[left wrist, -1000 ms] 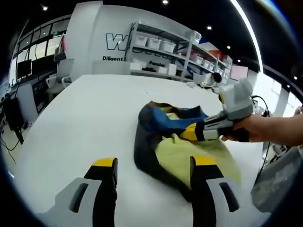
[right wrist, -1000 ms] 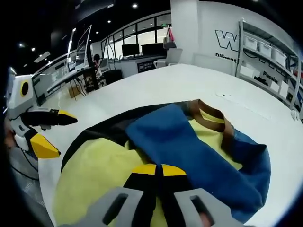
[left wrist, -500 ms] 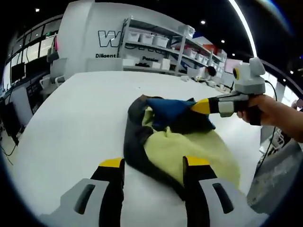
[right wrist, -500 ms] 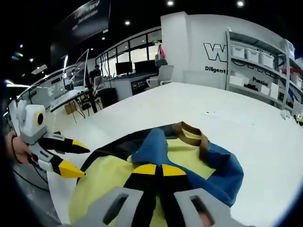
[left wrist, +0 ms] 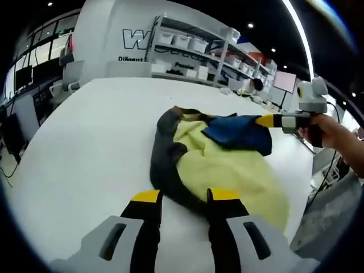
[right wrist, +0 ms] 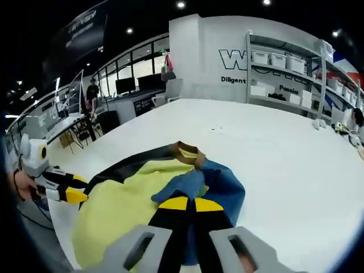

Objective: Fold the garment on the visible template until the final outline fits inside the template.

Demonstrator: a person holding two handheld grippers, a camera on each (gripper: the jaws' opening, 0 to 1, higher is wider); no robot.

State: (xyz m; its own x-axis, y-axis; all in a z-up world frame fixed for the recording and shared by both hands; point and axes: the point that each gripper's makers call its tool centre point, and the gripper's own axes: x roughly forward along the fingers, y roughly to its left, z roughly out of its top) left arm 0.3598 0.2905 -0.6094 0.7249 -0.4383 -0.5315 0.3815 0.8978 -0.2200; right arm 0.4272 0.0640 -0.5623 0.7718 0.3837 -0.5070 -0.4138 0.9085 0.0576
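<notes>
A yellow garment (left wrist: 227, 170) with a black hem, a blue sleeve (left wrist: 239, 131) and a brown collar (right wrist: 187, 151) lies bunched on the white table (left wrist: 85, 131). My right gripper (right wrist: 185, 203) is shut on the blue sleeve (right wrist: 219, 182), holding it just above the yellow body (right wrist: 114, 205). In the left gripper view it (left wrist: 263, 120) stretches the sleeve out from the right. My left gripper (left wrist: 185, 196) is open, jaws narrowly apart, with the black hem lying between the tips. It (right wrist: 79, 187) sits at the garment's left edge in the right gripper view.
Shelves with white bins (left wrist: 193, 45) stand beyond the table's far edge. Desks with monitors (right wrist: 131, 85) are off to one side. A person's hand (left wrist: 333, 139) holds the right gripper. A grey object (left wrist: 330, 222) sits past the table edge.
The right gripper has drawn the blue sleeve outward across the yellow body, away from the left gripper. The left gripper's jaws have narrowed around the black hem.
</notes>
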